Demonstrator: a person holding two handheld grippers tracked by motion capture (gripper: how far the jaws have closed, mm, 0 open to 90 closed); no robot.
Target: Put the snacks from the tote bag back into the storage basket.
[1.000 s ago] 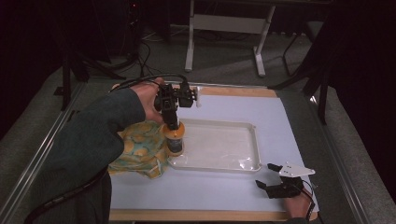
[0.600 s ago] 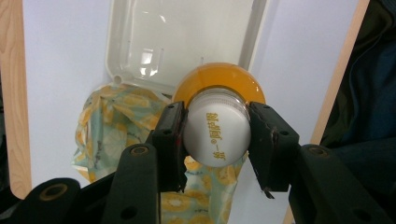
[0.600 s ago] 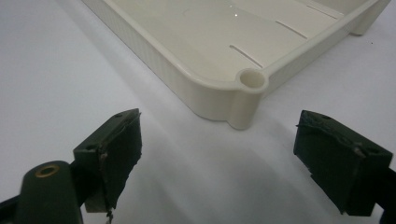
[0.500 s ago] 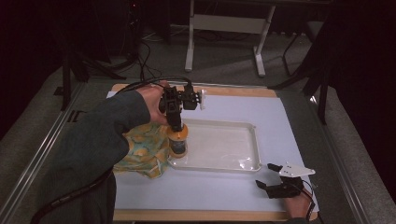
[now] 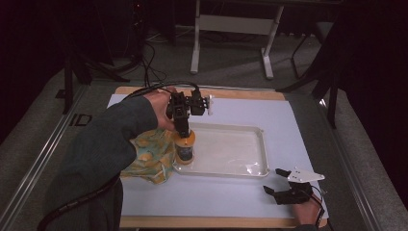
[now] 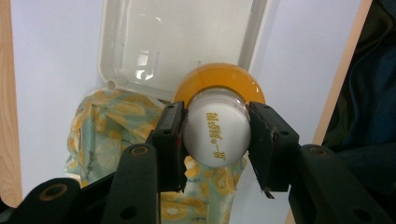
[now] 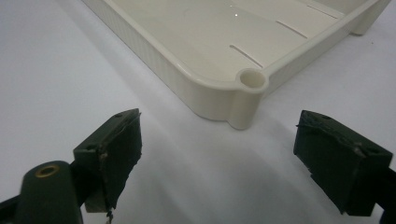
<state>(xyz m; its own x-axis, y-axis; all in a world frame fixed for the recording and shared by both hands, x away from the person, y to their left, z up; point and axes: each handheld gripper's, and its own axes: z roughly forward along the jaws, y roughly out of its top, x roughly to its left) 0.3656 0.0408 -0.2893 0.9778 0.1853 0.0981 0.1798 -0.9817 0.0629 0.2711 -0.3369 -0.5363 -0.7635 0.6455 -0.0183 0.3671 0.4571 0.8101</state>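
My left gripper points down and is shut on the white cap of an orange bottle, which it holds upright. In the left gripper view the pads press both sides of the cap. The bottle's base is at the near left corner of the cream tray; whether it rests there I cannot tell. My right gripper lies low on the mat by the tray's near right corner, jaws wide open with nothing between them.
A yellow patterned cloth lies crumpled just left of the tray, under my left forearm. The tray is bare inside, and its corner sits just ahead of the right gripper. A pale blue mat covers the wooden board.
The left gripper and the bottle have shifted slightly right, toward the tray. The right gripper has not moved.
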